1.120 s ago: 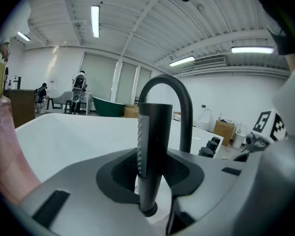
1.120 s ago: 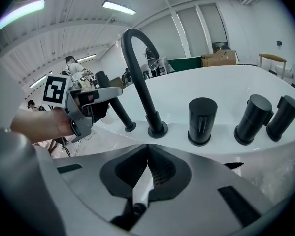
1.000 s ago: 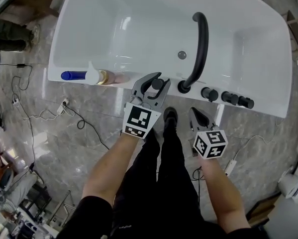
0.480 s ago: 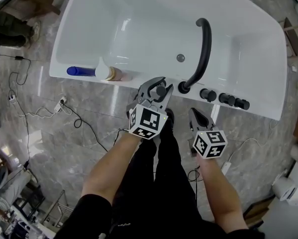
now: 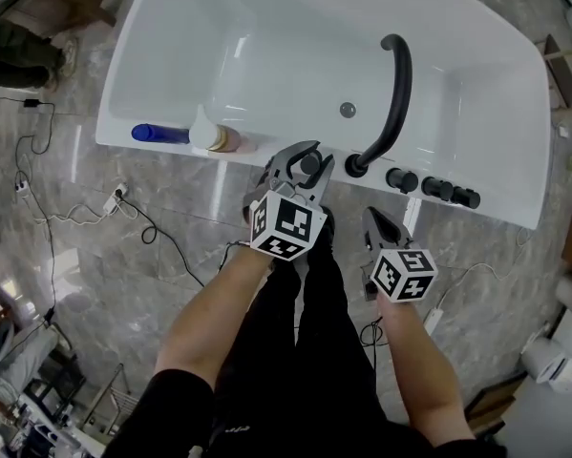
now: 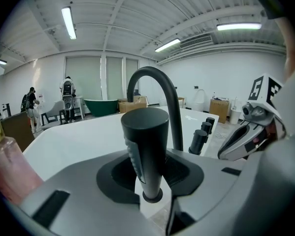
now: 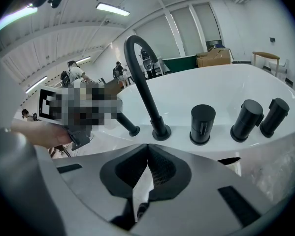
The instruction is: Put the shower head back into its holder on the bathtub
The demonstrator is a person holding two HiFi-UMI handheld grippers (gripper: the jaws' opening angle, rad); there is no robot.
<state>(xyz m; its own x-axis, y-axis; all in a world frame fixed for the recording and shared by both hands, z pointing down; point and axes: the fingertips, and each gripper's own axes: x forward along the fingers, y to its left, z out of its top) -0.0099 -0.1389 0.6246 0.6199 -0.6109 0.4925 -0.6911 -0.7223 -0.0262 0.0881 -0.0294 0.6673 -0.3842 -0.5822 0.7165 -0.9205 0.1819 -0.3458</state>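
Head view, bathtub (image 5: 295, 46): white glossy shell with rounded corners and a round metal drain (image 5: 348, 110) in its floor.
Head view, near rim fittings: a matte black arched spout (image 5: 395, 93) rises from the near rim. A row of black cylindrical knobs (image 5: 438, 190) runs toward the right corner.
Head view, near rim, left end: a blue tube (image 5: 159, 134) and a white-capped bottle (image 5: 207, 135) lie on their sides, well apart from the fittings.
Head view, left gripper (image 5: 307, 158): over the near rim just left of the spout's base, jaws partly closed around the shower head (image 5: 310, 166). It is held end-down, probably to line it up with its socket.
Head view, right gripper (image 5: 371, 216): jaws together and empty, short of the near rim below the knobs. It appears idle, kept out of the way.
Left gripper view, shower head: a smooth black cylinder, upright between the pads, with a flat strip down one side. A ring collar at its lower end sits against the white rim. Whether it is fully seated cannot be told.
Right gripper view, jaws: ribbed dark pads meet, with nothing between them.
Right gripper view, shower head: a slanted rod whose flanged foot meets the rim just left of the spout's base.
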